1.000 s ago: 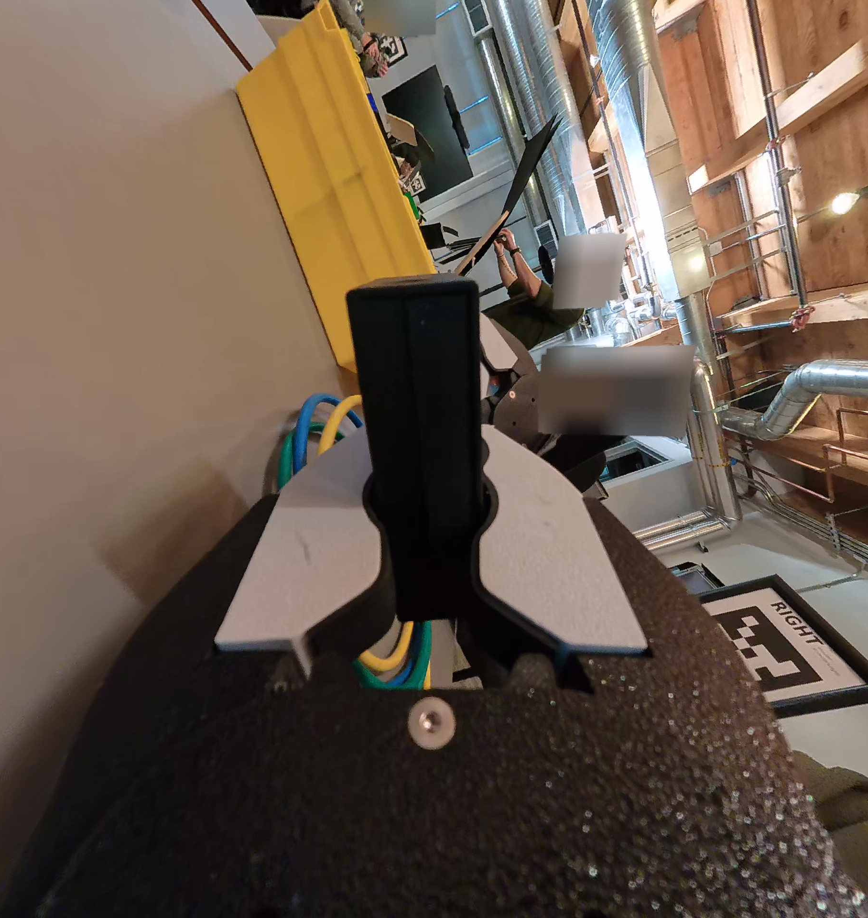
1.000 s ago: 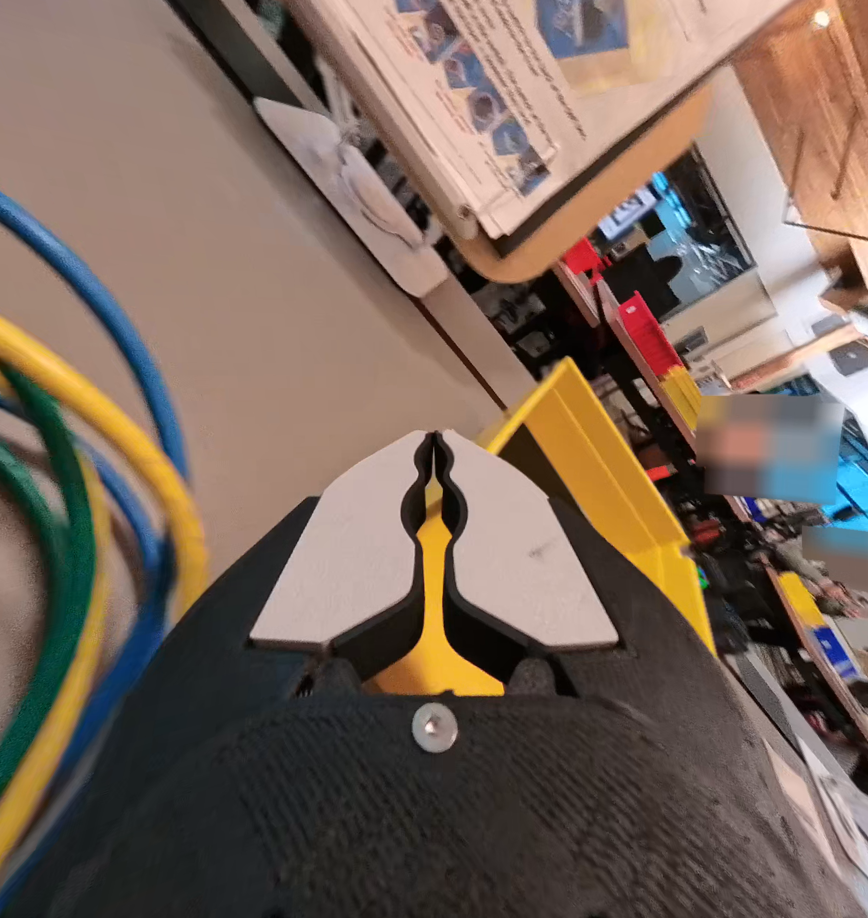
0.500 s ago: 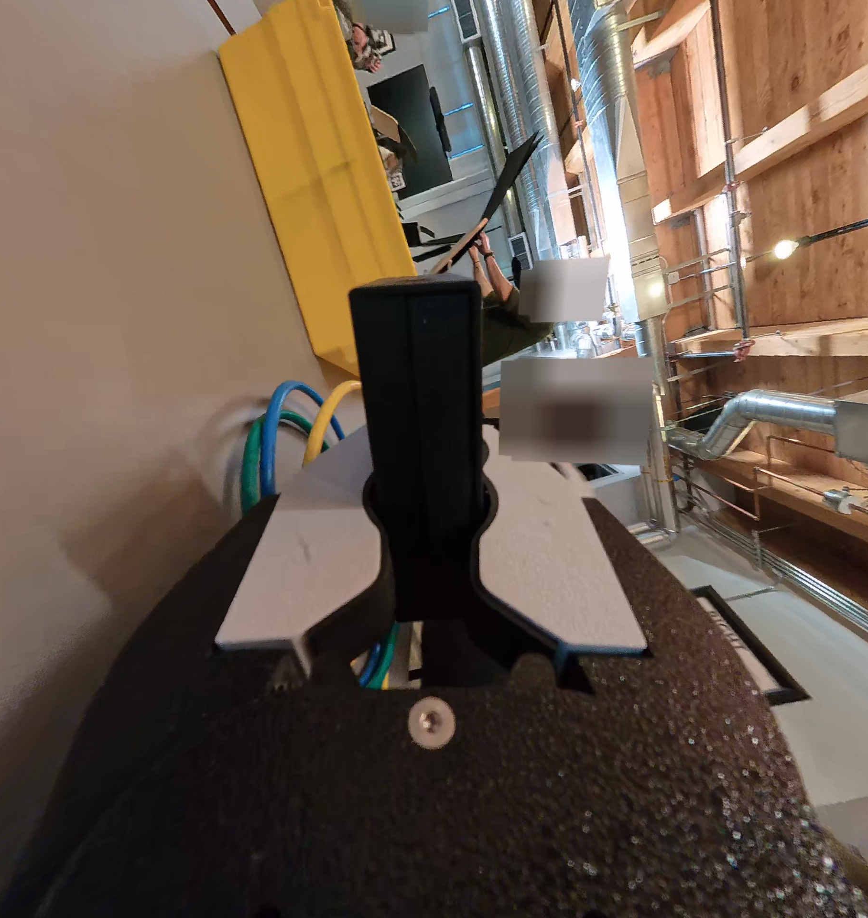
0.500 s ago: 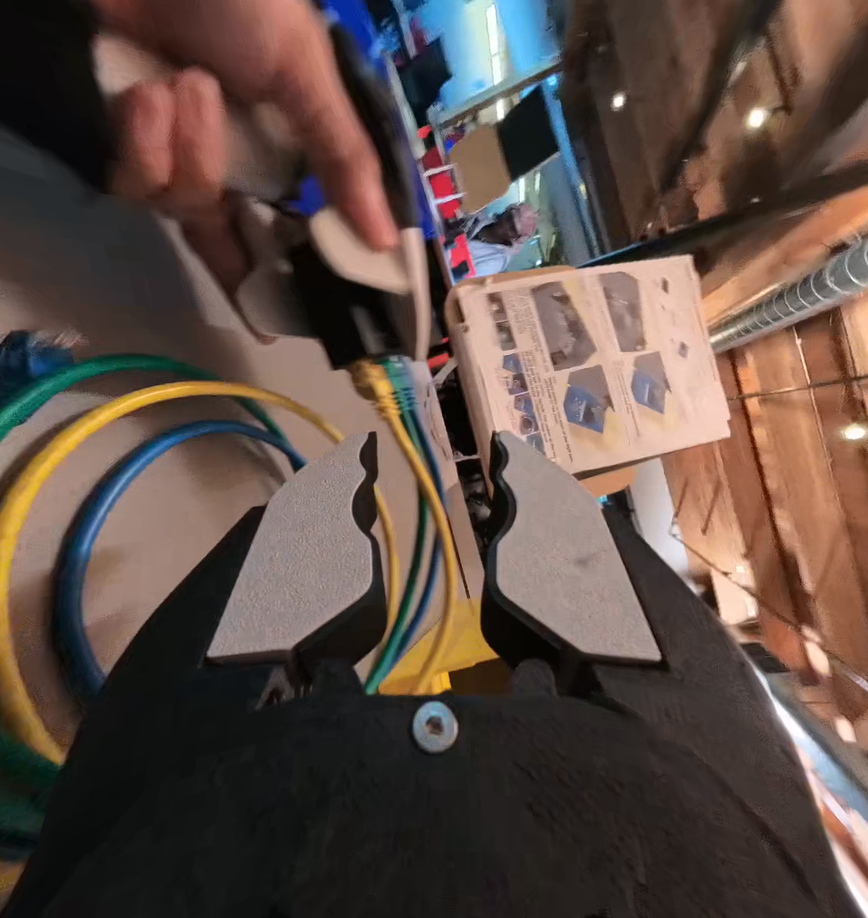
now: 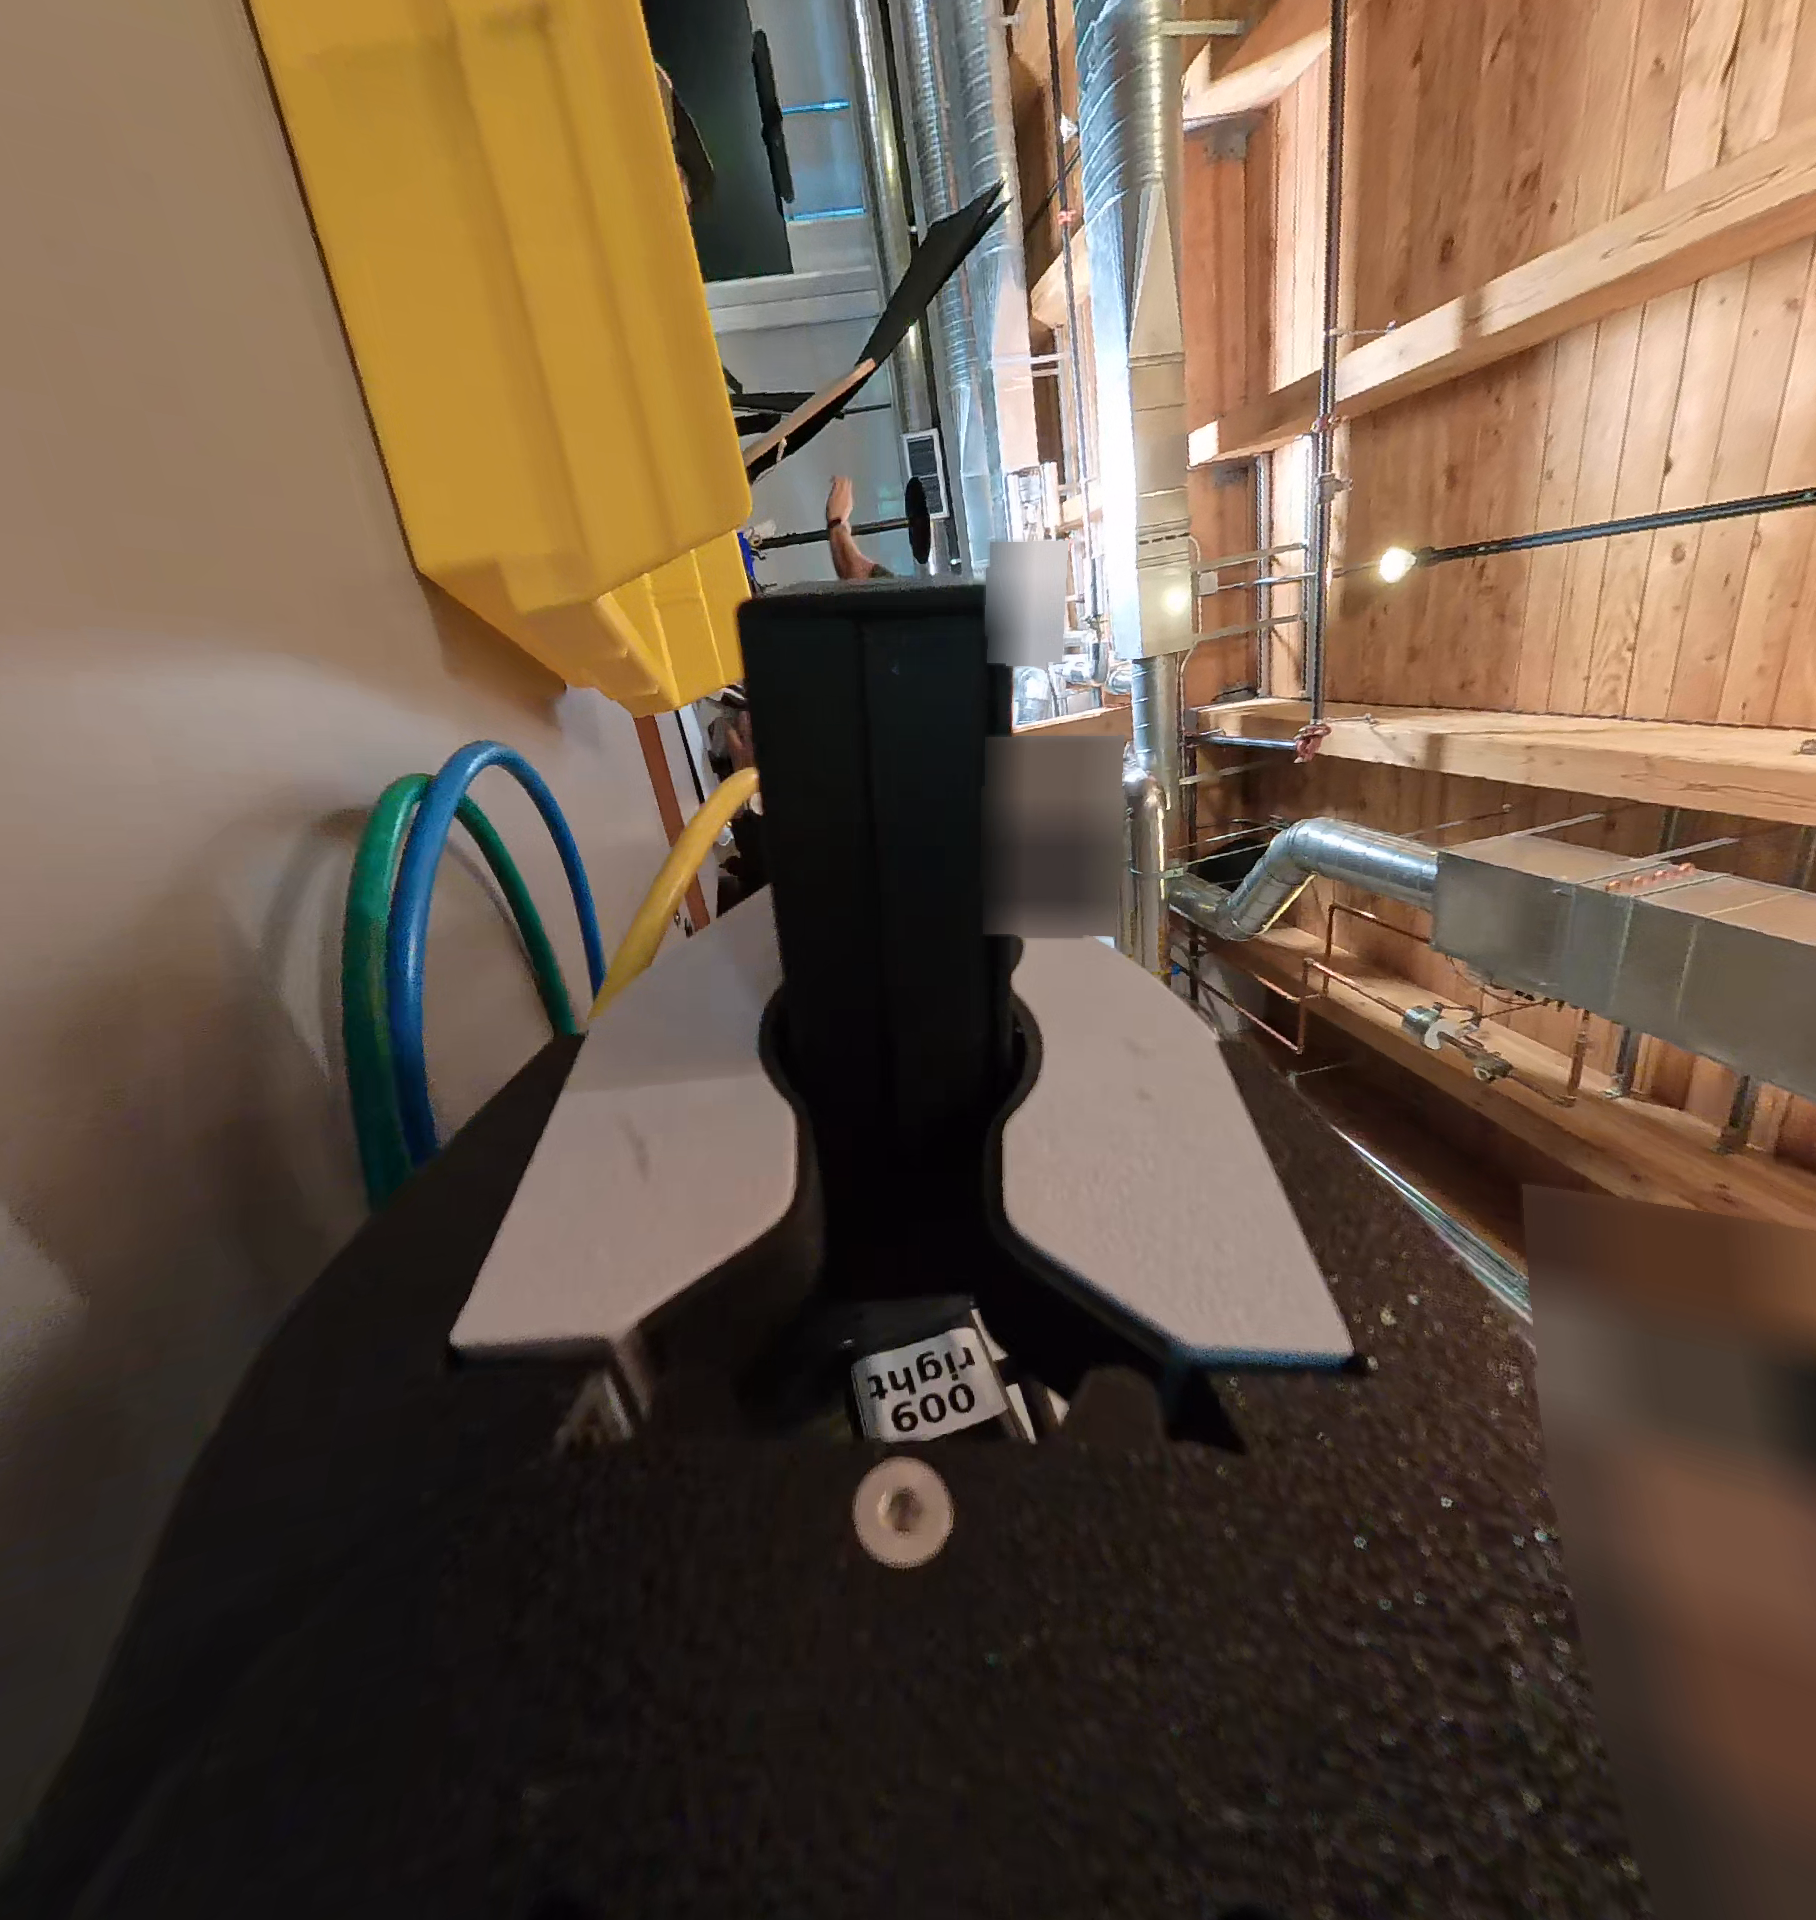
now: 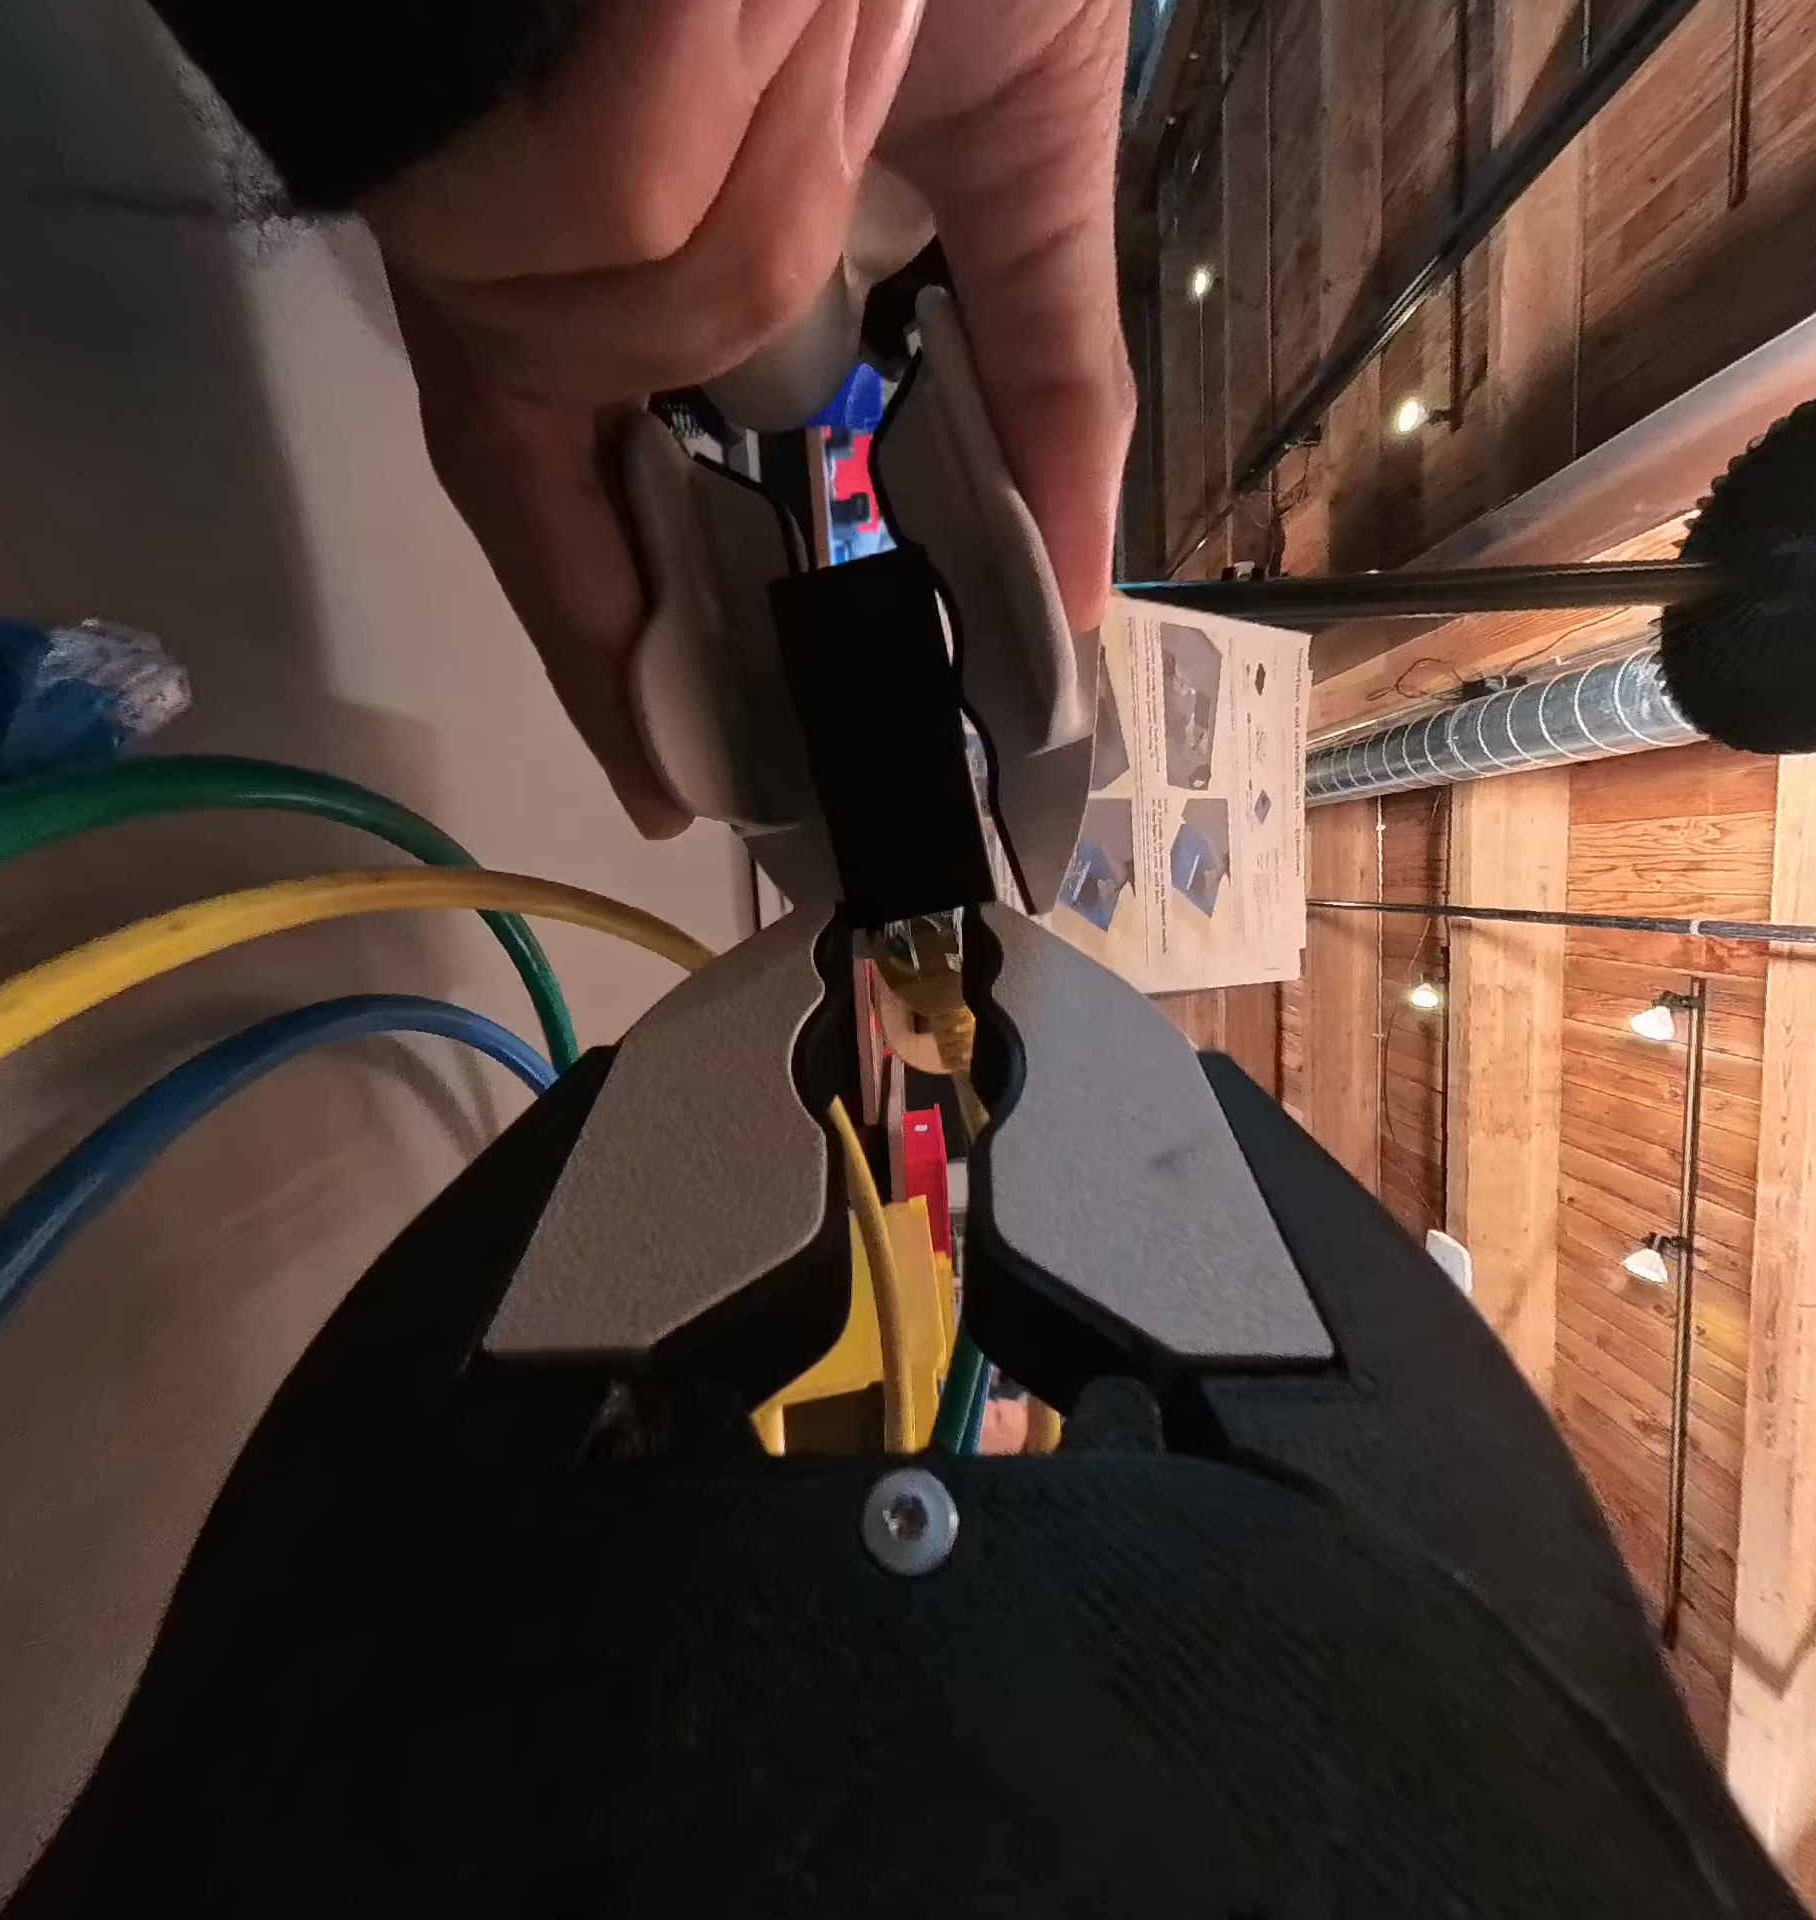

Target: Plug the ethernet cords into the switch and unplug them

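Two grippers are engaged: the switch (image 5: 878,935) is clamped in the left (image 5: 888,1049); dead ahead, the yellow plug (image 6: 935,997) is straddled by the right (image 6: 909,1023), seemingly pinched.

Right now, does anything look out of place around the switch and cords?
Nothing looks damaged. One oddity: a blue plug lies loose on the table, in no port, away from the switch clamped in the left hand-held gripper. It is blurred, so its condition is unclear.
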